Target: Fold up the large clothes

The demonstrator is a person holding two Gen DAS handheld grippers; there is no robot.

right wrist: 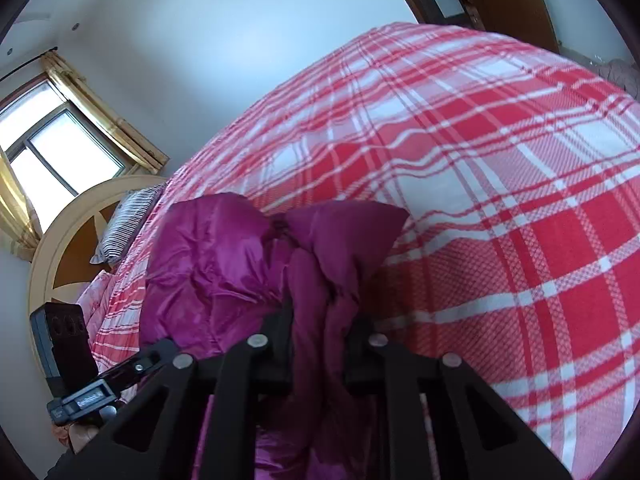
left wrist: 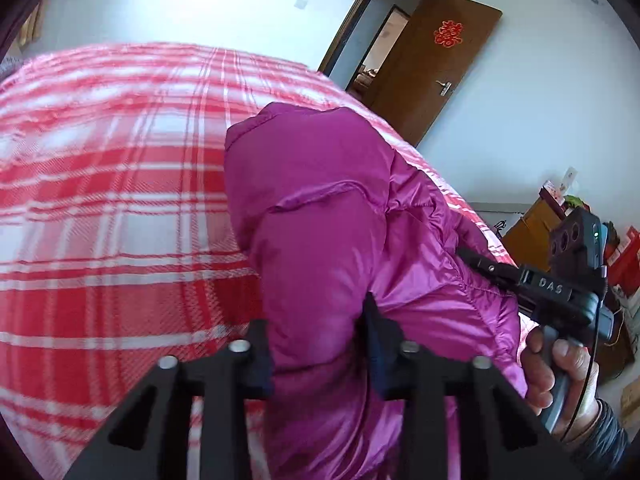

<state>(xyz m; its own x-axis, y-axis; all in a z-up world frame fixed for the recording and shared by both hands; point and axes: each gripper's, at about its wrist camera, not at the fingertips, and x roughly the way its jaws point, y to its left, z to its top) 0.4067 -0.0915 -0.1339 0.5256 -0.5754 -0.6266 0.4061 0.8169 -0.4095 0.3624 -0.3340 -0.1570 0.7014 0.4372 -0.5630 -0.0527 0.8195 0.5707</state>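
Note:
A shiny magenta puffer jacket point(left wrist: 332, 216) lies bunched on a bed with a red and white plaid cover point(left wrist: 120, 168). My left gripper point(left wrist: 318, 344) is shut on a thick fold of the jacket, which bulges between the fingers. In the right wrist view the jacket point(right wrist: 224, 256) is crumpled, and my right gripper point(right wrist: 320, 332) is shut on a gathered fold of it. The right gripper also shows in the left wrist view point(left wrist: 476, 262), at the jacket's right side. The left gripper shows in the right wrist view point(right wrist: 132, 368), at lower left.
The plaid cover point(right wrist: 500, 184) fills most of the right wrist view. A striped pillow point(right wrist: 124, 224) and a cream headboard point(right wrist: 44, 256) lie at one end. A brown door point(left wrist: 436, 60) stands open. Boxes and clutter point(left wrist: 624, 256) sit beside the bed.

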